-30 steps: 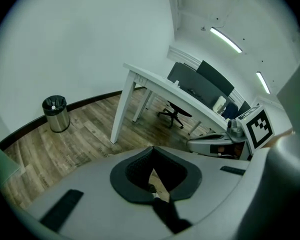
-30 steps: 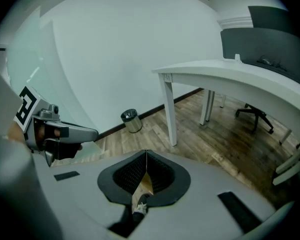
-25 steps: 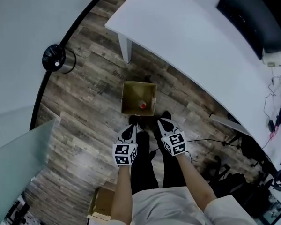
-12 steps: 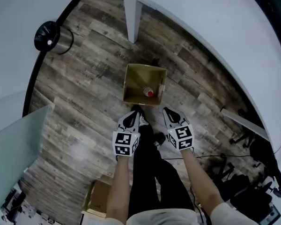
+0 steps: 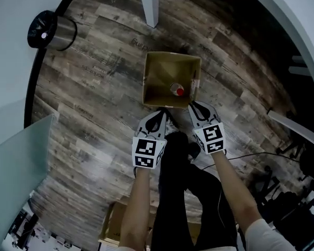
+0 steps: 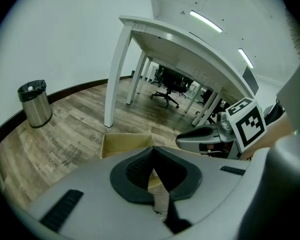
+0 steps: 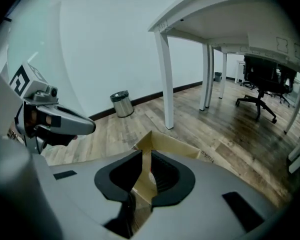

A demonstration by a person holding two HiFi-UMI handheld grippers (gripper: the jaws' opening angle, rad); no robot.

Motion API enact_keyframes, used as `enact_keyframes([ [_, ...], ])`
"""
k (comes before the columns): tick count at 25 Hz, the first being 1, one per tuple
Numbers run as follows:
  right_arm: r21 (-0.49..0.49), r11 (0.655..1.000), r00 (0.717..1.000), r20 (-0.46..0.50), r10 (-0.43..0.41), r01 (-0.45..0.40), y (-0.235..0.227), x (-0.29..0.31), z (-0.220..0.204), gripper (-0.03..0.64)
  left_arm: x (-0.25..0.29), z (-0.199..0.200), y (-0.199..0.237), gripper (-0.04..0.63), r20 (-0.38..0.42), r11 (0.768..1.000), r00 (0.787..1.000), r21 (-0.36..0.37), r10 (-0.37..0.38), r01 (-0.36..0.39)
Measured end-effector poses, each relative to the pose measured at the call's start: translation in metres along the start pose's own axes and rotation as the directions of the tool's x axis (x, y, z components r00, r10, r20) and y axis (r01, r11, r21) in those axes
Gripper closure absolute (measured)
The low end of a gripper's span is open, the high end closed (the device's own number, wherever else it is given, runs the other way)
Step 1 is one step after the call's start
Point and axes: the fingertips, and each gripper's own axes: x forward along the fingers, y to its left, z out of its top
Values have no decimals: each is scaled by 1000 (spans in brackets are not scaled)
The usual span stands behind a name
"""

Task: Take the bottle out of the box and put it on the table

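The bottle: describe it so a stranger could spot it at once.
Find the white table leg on the wooden floor; near it stands an open cardboard box. The bottle sits inside, toward the box's right wall in the head view: clear, red-capped, the only thing in there.

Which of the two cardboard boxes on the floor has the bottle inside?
The open brown cardboard box near the white table leg holds the red-capped bottle; the other box lies beside the person.
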Motion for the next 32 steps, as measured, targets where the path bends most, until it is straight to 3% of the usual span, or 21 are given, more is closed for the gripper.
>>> enact_keyframes([
  [7, -76, 997, 999, -39, 14, -17, -5, 82, -44, 424, 38, -35, 33, 581, -17, 996, 999, 78, -33, 34],
  [11, -118, 993, 997, -68, -22, 14, -16, 115, -63, 400, 55, -56, 47, 581, -17, 996, 999, 79, -36, 37],
  [19, -166, 986, 994, -113, -9, -10, -20, 149, -80, 394, 68, -77, 57, 581, -32, 998, 999, 51, -39, 41],
  [22, -211, 977, 989, -148, -6, -26, -19, 151, -79, 433, 67, -77, 56, 581, -40, 998, 998, 50, -41, 43],
  [26, -238, 970, 983, -182, 9, -53, -15, 143, -76, 436, 61, -67, 52, 581, -44, 998, 998, 52, -39, 41],
  [32, -257, 963, 988, -152, 36, -75, -3, 96, -47, 436, 36, -35, 29, 581, -39, 997, 998, 66, -48, 51],
])
